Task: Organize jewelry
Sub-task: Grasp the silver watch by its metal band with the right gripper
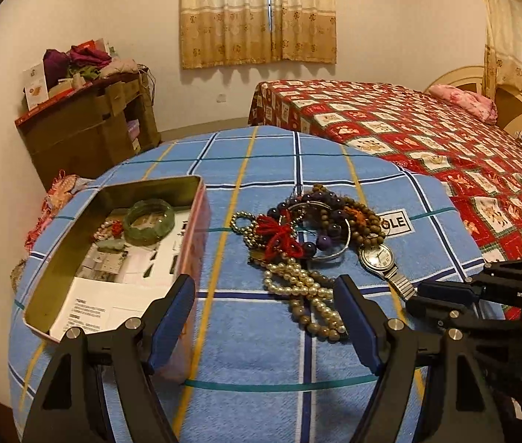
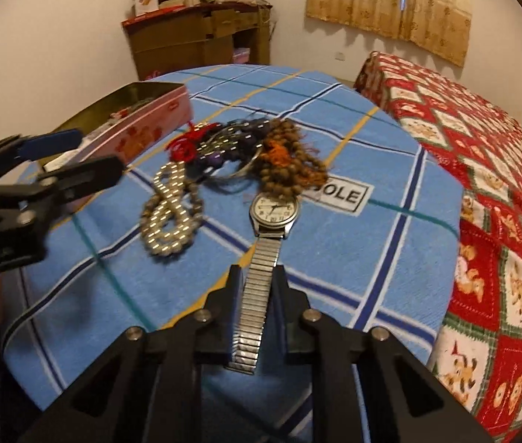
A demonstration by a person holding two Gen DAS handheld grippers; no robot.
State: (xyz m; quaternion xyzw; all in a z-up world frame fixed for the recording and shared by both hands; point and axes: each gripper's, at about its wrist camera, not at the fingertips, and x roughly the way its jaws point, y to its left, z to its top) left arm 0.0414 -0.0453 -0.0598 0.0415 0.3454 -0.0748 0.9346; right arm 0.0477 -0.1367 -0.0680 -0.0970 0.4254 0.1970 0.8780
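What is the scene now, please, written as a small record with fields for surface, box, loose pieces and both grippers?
surface: blue checked cloth
box: open tin at left, green bangle inside
loose pieces: pearl necklace, brown bead strings, wristwatch
left gripper: open, holds nothing
right gripper: closed on the watch's metal band

Black tongs (image 1: 264, 317), blue-padded fingers (image 1: 356, 317), silver pivot screws.
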